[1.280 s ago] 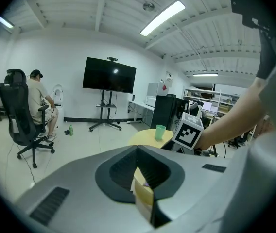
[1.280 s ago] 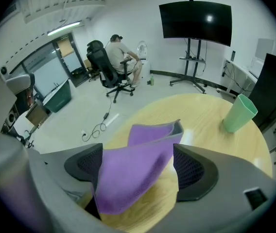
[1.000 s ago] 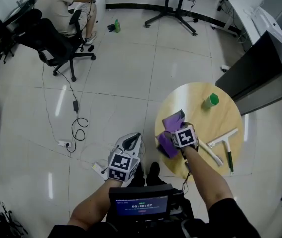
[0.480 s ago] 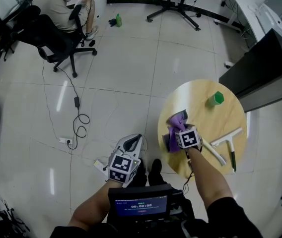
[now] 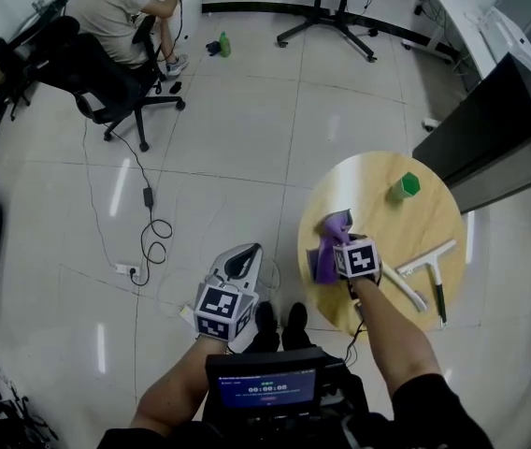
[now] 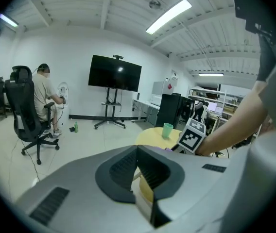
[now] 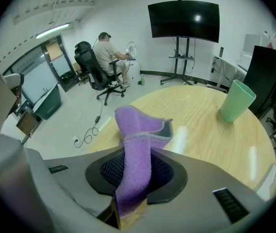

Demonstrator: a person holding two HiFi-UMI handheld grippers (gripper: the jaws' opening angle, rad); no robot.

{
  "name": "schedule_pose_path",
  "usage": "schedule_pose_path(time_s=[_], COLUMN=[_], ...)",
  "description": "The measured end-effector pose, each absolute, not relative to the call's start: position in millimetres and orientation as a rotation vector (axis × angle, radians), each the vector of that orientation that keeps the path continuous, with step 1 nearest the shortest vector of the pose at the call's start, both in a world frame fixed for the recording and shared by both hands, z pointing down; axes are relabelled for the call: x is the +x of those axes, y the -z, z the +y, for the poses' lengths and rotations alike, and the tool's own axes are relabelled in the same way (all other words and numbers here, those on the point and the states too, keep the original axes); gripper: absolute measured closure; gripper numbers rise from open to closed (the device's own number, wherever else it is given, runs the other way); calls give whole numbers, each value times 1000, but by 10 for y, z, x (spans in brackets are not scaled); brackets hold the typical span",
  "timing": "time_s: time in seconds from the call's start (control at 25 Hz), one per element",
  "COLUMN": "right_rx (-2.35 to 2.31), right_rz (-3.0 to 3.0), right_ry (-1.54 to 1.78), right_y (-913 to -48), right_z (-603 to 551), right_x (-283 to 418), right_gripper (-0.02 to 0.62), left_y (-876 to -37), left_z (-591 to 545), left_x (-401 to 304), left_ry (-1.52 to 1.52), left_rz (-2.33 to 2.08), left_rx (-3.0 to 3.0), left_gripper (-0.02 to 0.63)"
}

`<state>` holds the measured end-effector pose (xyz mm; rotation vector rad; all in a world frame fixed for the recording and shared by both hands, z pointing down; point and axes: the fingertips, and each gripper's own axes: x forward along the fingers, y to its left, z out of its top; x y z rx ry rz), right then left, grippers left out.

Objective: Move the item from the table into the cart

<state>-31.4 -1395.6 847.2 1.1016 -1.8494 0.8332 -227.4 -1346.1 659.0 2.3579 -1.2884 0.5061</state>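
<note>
A purple cloth point(image 5: 329, 241) lies bunched at the near left edge of the round wooden table point(image 5: 387, 227). My right gripper point(image 5: 334, 255) points steeply down at it. Its jaws have just been closing, and the cloth point(image 7: 135, 144) now stands pinched upright between them in the right gripper view, where the gripper point(image 7: 134, 178) is shut on it. My left gripper point(image 5: 242, 265) hangs over the floor left of the table, with its jaws point(image 6: 139, 164) meeting and nothing between them.
On the table stand a green cup point(image 5: 404, 187), a white squeegee point(image 5: 422, 265) and a dark pen point(image 5: 437, 305). A black cabinet point(image 5: 490, 129) borders the table's far right. A person sits in an office chair point(image 5: 107, 73) at far left; a cable point(image 5: 149, 232) trails across the floor.
The flat purple cloth has been gathered into a raised fold as the right jaws closed on it. The left gripper has drifted slightly to the left.
</note>
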Motion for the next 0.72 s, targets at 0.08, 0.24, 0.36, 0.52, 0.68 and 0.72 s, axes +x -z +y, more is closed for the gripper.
schedule_pose_path(time_s=[0.08, 0.24, 0.36, 0.52, 0.68, 0.72], right_rx=[1113, 1155, 1224, 1323, 1427, 1448], right_rz=[-1885, -1977, -2075, -2180, -2280, -2304], right_ry=[-829, -804, -778, -724, -667, -647], right_y=[-8308, -7749, -7157, -6403, -5655, -5483], right_z=[-13890, -13718, -13610, -13319, -12990, -12913], right_x=[-315, -339, -337, -128, -36, -80], right_gripper=[518, 518, 518, 518, 518, 518], left_y=[-6423, -6006, -5670, -5272, -4759, -4649], left_z=[-13451, -13305, -13158, -12904, -12666, -12612], left_x=[-2292, -2264, -2219, -2072, -2022, -2067], left_ry=[-506, -475, -434, -369, -284, -269], left_rz=[-1313, -1333, -1339, -1380, -1394, -1393], left_rx=[2374, 2408, 2447, 2488, 2545, 2558], left_gripper=[614, 615, 615, 614, 615, 614])
